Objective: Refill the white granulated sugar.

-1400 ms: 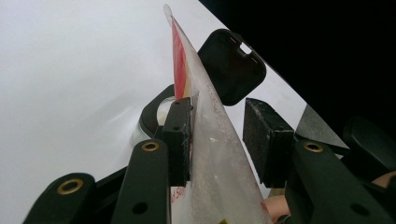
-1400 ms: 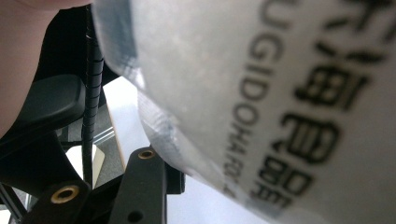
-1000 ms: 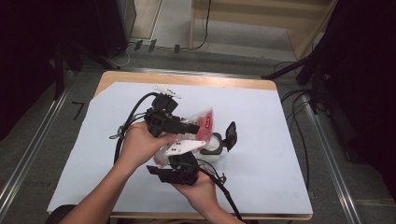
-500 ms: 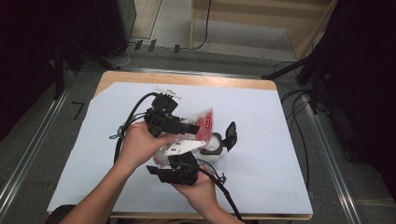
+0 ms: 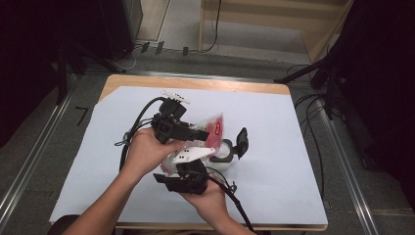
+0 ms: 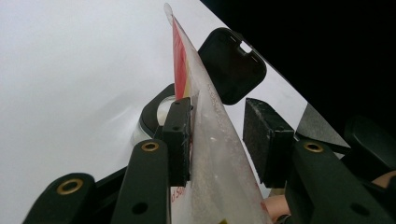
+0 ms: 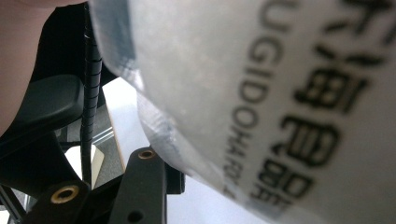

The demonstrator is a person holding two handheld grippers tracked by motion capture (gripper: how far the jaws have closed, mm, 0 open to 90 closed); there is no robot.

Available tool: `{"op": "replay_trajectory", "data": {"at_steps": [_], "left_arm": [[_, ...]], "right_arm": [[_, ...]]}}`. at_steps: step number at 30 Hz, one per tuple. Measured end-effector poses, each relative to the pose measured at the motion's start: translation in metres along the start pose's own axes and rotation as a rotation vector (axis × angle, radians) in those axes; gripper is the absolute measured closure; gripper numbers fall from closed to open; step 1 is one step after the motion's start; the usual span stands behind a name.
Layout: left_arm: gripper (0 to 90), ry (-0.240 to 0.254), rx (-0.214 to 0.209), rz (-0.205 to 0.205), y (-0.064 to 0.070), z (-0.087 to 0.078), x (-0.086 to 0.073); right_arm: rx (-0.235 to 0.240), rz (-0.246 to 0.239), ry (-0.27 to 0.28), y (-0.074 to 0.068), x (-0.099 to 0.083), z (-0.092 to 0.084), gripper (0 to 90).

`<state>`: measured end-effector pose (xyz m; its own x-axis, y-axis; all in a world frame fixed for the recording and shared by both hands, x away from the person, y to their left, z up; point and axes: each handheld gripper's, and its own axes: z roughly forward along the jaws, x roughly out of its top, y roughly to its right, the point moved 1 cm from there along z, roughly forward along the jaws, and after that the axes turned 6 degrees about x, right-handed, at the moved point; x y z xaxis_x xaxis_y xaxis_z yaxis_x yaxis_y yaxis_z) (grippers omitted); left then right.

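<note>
A clear plastic bag (image 5: pixel 213 126) with a red printed end hangs tilted over a small round jar (image 5: pixel 222 155), whose black flip lid (image 5: pixel 242 142) stands open. My left gripper (image 5: pixel 203 133) comes in from the left and is shut on the bag's upper part. In the left gripper view the bag (image 6: pixel 210 140) runs edge-on between the pads, above the jar (image 6: pixel 152 112) and its lid (image 6: pixel 231 65). My right gripper (image 5: pixel 192 165) reaches up from below and grips the bag's lower end. The printed bag (image 7: pixel 261 93) lies over its left finger (image 7: pixel 140 186) and hides the other.
White paper (image 5: pixel 293 147) covers the wooden table (image 5: pixel 274 89). The left gripper's cable (image 5: pixel 139 120) loops off to the left, and the right gripper's cable (image 5: pixel 235 205) trails toward the front edge. Metal rails and dark stands flank the table on the floor.
</note>
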<state>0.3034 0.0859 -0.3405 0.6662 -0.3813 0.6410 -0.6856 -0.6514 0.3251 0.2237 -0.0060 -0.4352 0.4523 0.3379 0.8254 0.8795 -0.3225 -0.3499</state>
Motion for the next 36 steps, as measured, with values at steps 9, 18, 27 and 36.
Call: {"op": "replay_trajectory", "data": {"at_steps": [9, 18, 27, 36], "left_arm": [[63.8, 0.003, 0.004, -0.001, 0.0001, 0.0, 0.0006], [64.0, 0.018, 0.024, -0.001, 0.0004, -0.0011, 0.0019], [64.5, 0.031, 0.053, 0.003, 0.0004, -0.003, 0.0007], [62.7, 0.044, 0.05, -0.014, -0.0017, -0.005, 0.0026]], "right_arm": [[-0.004, -0.003, 0.005, 0.0005, 0.0004, 0.0004, 63.5], [0.001, -0.005, 0.013, 0.0019, 0.0018, 0.0008, 63.4], [0.005, -0.025, 0.014, 0.0058, 0.0031, 0.0045, 63.5], [0.021, -0.015, 0.027, 0.0078, 0.0071, 0.0041, 63.7]]}}
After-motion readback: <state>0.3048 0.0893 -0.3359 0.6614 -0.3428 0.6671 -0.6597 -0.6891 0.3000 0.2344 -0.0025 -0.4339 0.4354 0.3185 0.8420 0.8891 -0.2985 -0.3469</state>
